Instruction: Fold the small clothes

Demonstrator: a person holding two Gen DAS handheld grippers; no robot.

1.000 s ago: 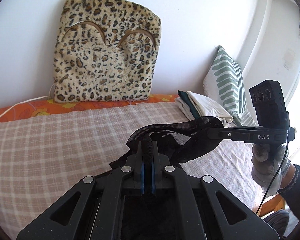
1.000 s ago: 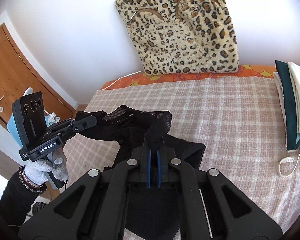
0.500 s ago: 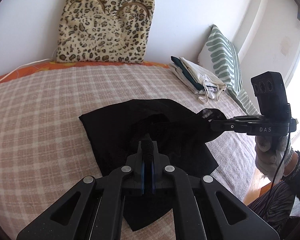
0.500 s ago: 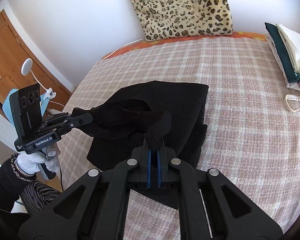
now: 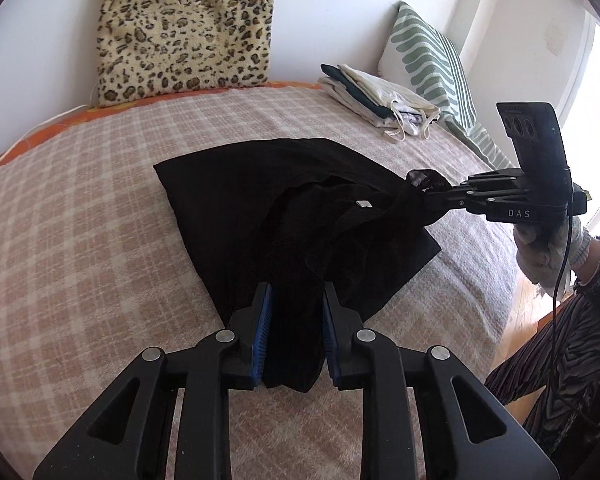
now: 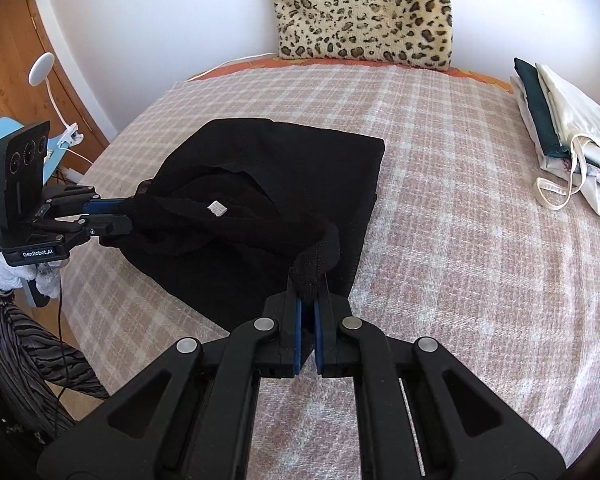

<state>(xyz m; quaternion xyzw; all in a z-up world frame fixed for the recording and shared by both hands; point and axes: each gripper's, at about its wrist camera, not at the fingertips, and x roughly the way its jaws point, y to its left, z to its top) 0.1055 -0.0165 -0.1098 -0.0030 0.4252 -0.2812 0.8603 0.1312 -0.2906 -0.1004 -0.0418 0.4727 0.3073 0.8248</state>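
A black garment (image 5: 228,200) lies spread on the checked bed cover (image 5: 80,220), its near edge bunched and lifted toward both grippers. My left gripper (image 5: 296,292) has its jaws opening. The black cloth still sits between the blue pads (image 5: 262,328), which stand apart. The right wrist view shows that same left gripper (image 6: 128,214) at the garment's (image 6: 300,168) left edge. My right gripper (image 6: 308,300) is shut on a thick knitted band of the garment. The left wrist view has that right gripper (image 5: 424,200) at the garment's right corner.
A leopard-print cushion (image 5: 184,32) leans on the wall at the back. A stack of folded clothes (image 5: 376,100) and a striped pillow (image 5: 428,52) lie at the bed's right. A wooden door (image 6: 4,60) and a white lamp (image 6: 40,68) stand left of the bed.
Both grippers came down and brought the hanging garment onto the bed, where it now lies spread. The left jaws, pinched shut before, have parted.
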